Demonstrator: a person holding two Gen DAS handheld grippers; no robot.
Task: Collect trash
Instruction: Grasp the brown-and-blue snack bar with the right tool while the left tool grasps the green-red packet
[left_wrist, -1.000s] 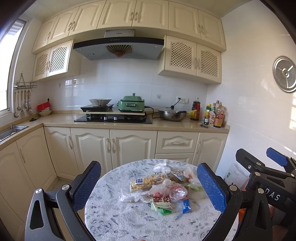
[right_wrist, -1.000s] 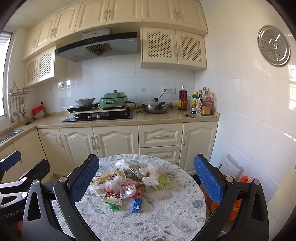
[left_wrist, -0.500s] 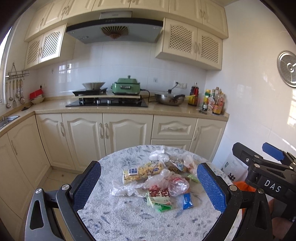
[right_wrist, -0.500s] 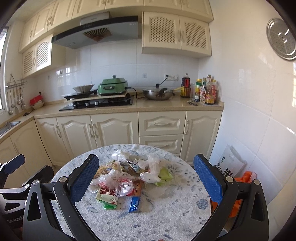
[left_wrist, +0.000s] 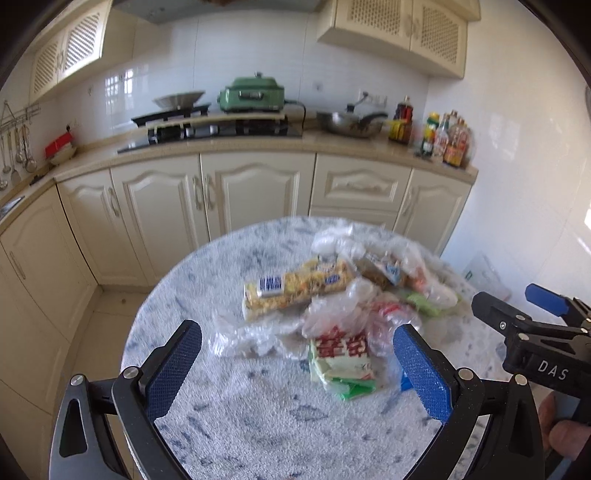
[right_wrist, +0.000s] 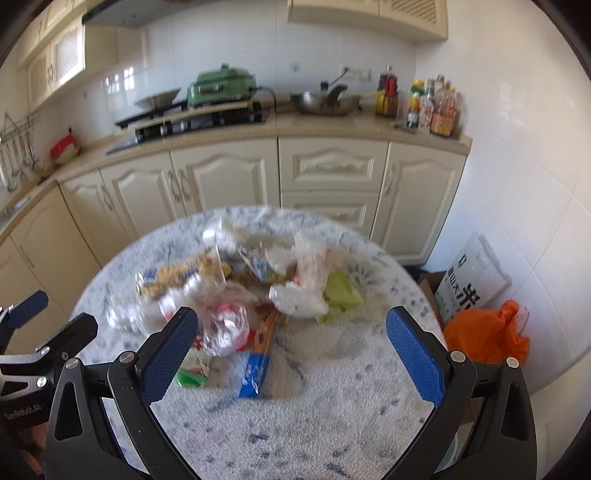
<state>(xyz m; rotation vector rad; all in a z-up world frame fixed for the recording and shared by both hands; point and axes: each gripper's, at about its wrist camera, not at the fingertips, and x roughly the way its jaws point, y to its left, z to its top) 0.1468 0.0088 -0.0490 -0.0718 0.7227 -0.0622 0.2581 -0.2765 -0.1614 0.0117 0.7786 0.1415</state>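
A heap of trash lies on a round speckled table (left_wrist: 258, 417): a long yellow snack pack (left_wrist: 295, 290), crumpled clear bags (left_wrist: 332, 314), a red-and-white wrapper (left_wrist: 341, 350), a green wrapper (right_wrist: 341, 293) and a blue-and-orange wrapper (right_wrist: 258, 363). My left gripper (left_wrist: 297, 363) is open and empty, above the table just short of the heap. My right gripper (right_wrist: 291, 349) is open and empty, above the heap's near right side. The right gripper also shows in the left wrist view (left_wrist: 535, 332).
An orange bag (right_wrist: 487, 334) and a white printed sack (right_wrist: 471, 282) stand on the floor right of the table by the tiled wall. Cream cabinets (left_wrist: 255, 192) and a counter with a stove, pans and bottles run behind the table.
Both grippers have tilted down and moved closer to the table, so the heap looks larger and nearer. Both stay open and empty.
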